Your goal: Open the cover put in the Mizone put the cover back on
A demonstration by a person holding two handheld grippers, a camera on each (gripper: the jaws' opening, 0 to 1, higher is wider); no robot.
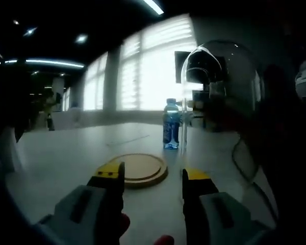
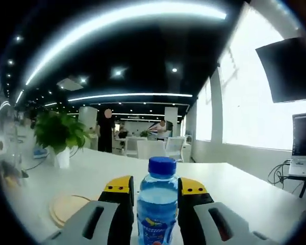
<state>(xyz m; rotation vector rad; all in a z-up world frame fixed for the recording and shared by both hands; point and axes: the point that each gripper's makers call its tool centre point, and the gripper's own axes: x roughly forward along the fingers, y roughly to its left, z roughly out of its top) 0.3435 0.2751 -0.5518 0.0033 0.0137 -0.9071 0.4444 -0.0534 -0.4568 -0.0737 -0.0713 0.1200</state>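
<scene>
A blue Mizone bottle [image 1: 171,125] stands on the pale table [image 1: 66,153], beyond a round wooden base [image 1: 138,168] that lies bare. A clear glass dome cover [image 1: 222,81] sits off the base, to the right of the bottle; whether it rests on the table I cannot tell. My left gripper [image 1: 153,176] is open just short of the base, with nothing between its fingers. In the right gripper view the Mizone bottle [image 2: 157,206] fills the gap between the jaws of my right gripper [image 2: 155,190], which press its sides. The wooden base [image 2: 66,206] lies to its left.
A potted plant [image 2: 58,133] stands on the table at the left. People stand by white chairs [image 2: 155,148] at the back. A dark monitor [image 2: 290,69] and a laptop [image 2: 303,150] sit at the right by bright windows [image 1: 158,71].
</scene>
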